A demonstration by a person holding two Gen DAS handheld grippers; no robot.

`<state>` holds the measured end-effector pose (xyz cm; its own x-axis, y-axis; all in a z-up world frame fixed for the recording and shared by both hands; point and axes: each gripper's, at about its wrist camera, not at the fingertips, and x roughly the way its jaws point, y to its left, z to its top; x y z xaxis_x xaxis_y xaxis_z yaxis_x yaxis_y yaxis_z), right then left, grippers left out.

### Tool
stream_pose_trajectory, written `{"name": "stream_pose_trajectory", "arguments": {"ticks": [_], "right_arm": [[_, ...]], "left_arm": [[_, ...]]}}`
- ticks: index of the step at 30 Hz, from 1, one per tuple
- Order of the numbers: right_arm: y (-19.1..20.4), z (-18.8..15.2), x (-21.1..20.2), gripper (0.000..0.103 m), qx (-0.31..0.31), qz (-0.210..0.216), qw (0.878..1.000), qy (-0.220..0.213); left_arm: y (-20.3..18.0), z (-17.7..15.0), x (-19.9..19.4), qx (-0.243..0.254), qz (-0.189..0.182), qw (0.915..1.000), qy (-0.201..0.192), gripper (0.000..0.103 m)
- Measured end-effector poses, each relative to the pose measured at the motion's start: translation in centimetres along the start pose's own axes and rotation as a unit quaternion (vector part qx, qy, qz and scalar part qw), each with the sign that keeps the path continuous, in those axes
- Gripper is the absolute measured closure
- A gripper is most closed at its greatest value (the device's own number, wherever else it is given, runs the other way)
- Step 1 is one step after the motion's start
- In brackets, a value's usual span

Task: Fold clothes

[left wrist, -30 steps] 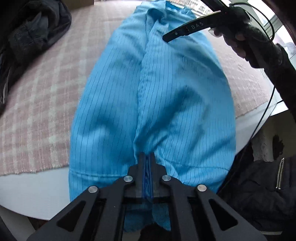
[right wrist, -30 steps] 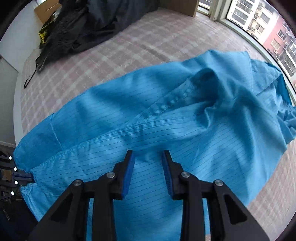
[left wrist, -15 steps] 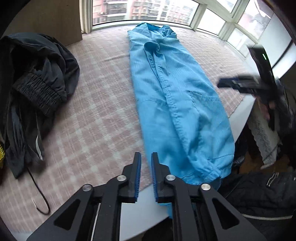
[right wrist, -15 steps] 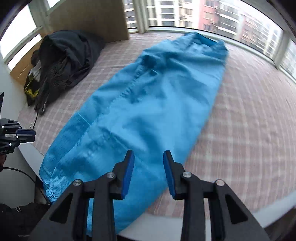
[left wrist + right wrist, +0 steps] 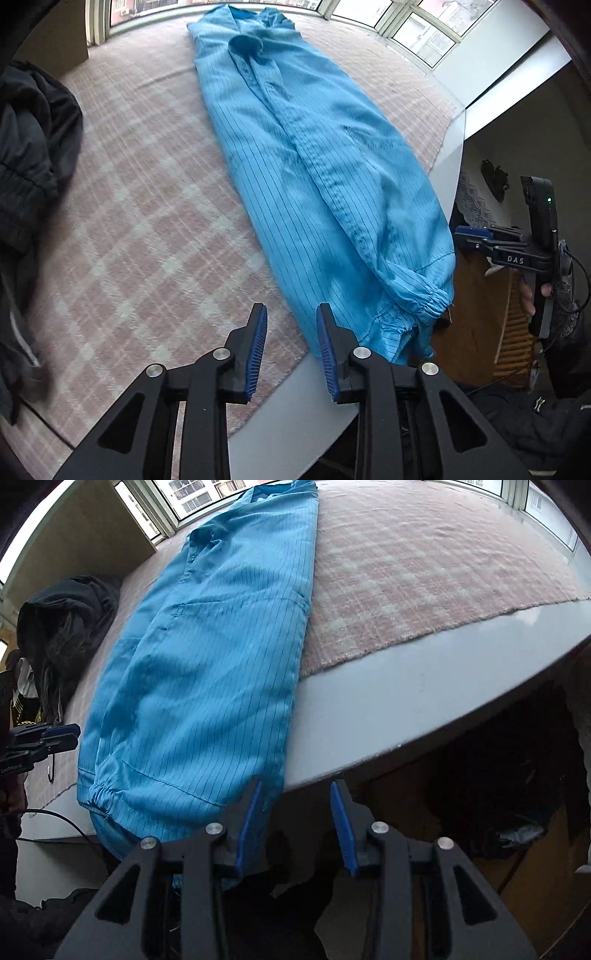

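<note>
The blue garment [image 5: 325, 177] is thin woven cloth with fine dark pinstripes, faintly sheened, gathered at its elastic cuff. Under it lies a pink checked cloth [image 5: 147, 206], rough and matt. Beyond that cloth's frayed edge the bench [image 5: 424, 701] is smooth, grey and slightly glossy. Left of the garment, a dark jacket [image 5: 33, 147] looks matt. The left claw [image 5: 291, 350] is matt black plastic with ribbed blue pads and shiny metal rivets.

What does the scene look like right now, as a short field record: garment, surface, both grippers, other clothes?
garment: blue striped garment, laid out long, cuffed end over the table edge
surface: pink checked cloth on a grey table
left gripper: jaws opening, nothing between
right gripper: jaws opening, empty, off the table edge
other clothes: dark pile beside the garment
</note>
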<state>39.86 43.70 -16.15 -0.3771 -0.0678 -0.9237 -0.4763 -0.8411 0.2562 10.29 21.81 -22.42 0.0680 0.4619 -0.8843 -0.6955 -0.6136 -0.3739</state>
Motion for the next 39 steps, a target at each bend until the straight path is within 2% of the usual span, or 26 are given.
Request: {"name": "stream_pose_trajectory", "arguments": {"ticks": [3, 6, 10, 14, 20, 25, 28, 32, 33, 34, 35, 39], "right_arm": [[-0.5, -0.8, -0.1, 0.065, 0.029, 0.018, 0.999, -0.005], [-0.3, -1.3, -0.1, 0.064, 0.028, 0.007, 0.999, -0.013], [0.7, -1.0, -0.1, 0.062, 0.023, 0.016, 0.999, -0.019], [1.2, -0.8, 0.3, 0.06, 0.027, 0.015, 0.999, -0.022], [2.5, -1.3, 1.9, 0.06, 0.005, -0.004, 1.0, 0.017], [1.9, -1.6, 2.6, 0.06, 0.036, 0.036, 0.998, 0.026], [2.5, -1.6, 2.8, 0.06, 0.027, 0.061, 0.997, 0.032], [3.9, -1.6, 3.0, 0.077, -0.02, 0.037, 0.999, 0.028], [3.9, -1.5, 3.0, 0.08, -0.022, 0.036, 0.999, 0.028], [3.8, -1.4, 3.0, 0.092, -0.023, 0.033, 0.999, 0.028], [3.5, -1.3, 2.9, 0.096, -0.023, 0.03, 0.999, 0.027], [2.1, -1.3, 2.6, 0.098, -0.019, 0.015, 0.999, 0.028]], "left_arm": [[-0.3, -0.6, 0.7, -0.008, -0.011, 0.9999, 0.01, 0.076], [-0.8, -1.1, 0.6, -0.011, -0.012, 0.9998, 0.01, 0.076], [-2.0, -1.2, 0.2, -0.006, -0.008, 0.9999, 0.006, 0.073], [-3.1, -0.8, 1.1, 0.01, 0.001, 0.9998, 0.019, 0.071], [-4.2, -0.2, 2.0, 0.03, 0.007, 0.9991, 0.03, 0.07], [-3.9, -0.2, 2.5, 0.026, 0.006, 0.9991, 0.034, 0.07], [-4.1, -0.1, 2.6, 0.029, 0.004, 0.9989, 0.037, 0.071], [-3.9, 0.0, 2.8, 0.038, -0.003, 0.9984, 0.04, 0.075], [-3.8, 0.0, 2.8, 0.038, -0.004, 0.9985, 0.038, 0.084], [-3.8, 0.0, 2.8, 0.039, -0.005, 0.9985, 0.038, 0.087], [-3.7, 0.1, 2.9, 0.04, -0.006, 0.9985, 0.037, 0.091], [-3.5, 0.1, 2.8, 0.047, -0.006, 0.9982, 0.036, 0.095]]}}
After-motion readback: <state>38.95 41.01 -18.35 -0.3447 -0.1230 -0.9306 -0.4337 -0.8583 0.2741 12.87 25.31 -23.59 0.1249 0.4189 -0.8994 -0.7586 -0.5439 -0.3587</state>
